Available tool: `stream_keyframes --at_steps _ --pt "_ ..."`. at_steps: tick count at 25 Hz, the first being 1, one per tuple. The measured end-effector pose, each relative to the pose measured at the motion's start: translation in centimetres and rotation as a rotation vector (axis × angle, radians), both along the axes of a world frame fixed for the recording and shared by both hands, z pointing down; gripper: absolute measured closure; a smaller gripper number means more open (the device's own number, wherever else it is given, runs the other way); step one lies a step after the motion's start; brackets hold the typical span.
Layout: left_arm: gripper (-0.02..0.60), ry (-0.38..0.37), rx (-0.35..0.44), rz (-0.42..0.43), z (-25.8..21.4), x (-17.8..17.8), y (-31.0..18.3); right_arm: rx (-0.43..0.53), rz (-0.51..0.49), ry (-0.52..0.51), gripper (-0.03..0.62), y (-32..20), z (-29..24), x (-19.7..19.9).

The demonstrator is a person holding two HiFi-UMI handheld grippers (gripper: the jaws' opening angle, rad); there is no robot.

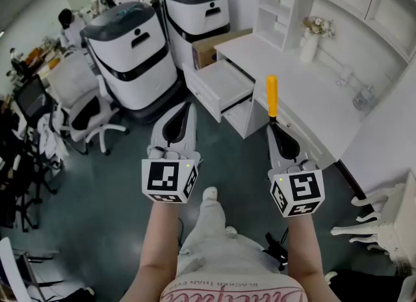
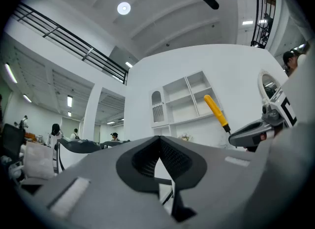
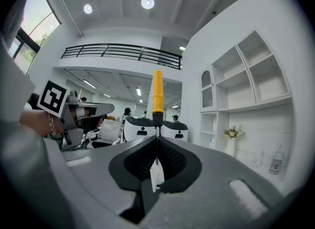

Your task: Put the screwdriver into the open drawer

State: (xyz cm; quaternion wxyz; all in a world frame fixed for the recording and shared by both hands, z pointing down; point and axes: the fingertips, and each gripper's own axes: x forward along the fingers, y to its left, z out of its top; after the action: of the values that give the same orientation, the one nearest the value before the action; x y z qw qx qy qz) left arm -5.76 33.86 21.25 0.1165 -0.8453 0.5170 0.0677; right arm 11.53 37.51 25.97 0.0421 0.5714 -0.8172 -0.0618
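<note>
My right gripper [image 1: 273,124] is shut on the metal shaft of a screwdriver [image 1: 272,97], whose yellow handle sticks out ahead of the jaws toward the white desk. In the right gripper view the screwdriver [image 3: 157,97] rises straight up from the closed right gripper [image 3: 156,133]. My left gripper [image 1: 187,107] is held beside it, shut with nothing between its jaws; its own view shows the closed left gripper [image 2: 159,147] and the screwdriver [image 2: 216,112] off to the right. The open drawer [image 1: 220,86] juts from the desk, ahead and between both grippers.
A white desk [image 1: 305,93] with shelves runs along the right, bearing a vase of flowers [image 1: 312,37] and bottles. Two large white machines [image 1: 133,57] stand left of the drawer. An office chair [image 1: 81,102] sits further left. A white stool [image 1: 383,219] is at lower right.
</note>
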Motion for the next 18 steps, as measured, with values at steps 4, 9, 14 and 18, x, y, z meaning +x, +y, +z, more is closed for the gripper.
stream_keyframes --at_steps 4,9,14,18 --pt "0.569 0.001 -0.008 -0.002 0.1 -0.5 -0.9 -0.013 0.001 0.001 0.580 -0.9 0.3 -0.3" --pt "0.569 0.008 -0.024 -0.014 0.6 -1.0 -3.7 -0.032 0.009 -0.020 0.580 -3.9 0.7 -0.6" --pt "0.569 0.004 -0.033 -0.022 0.6 -1.2 -7.5 -0.053 0.014 -0.023 0.580 -8.2 0.6 -0.5" --pt "0.569 0.012 -0.044 -0.024 0.7 -1.6 -11.0 -0.062 0.006 -0.024 0.580 -11.6 0.6 -0.9"
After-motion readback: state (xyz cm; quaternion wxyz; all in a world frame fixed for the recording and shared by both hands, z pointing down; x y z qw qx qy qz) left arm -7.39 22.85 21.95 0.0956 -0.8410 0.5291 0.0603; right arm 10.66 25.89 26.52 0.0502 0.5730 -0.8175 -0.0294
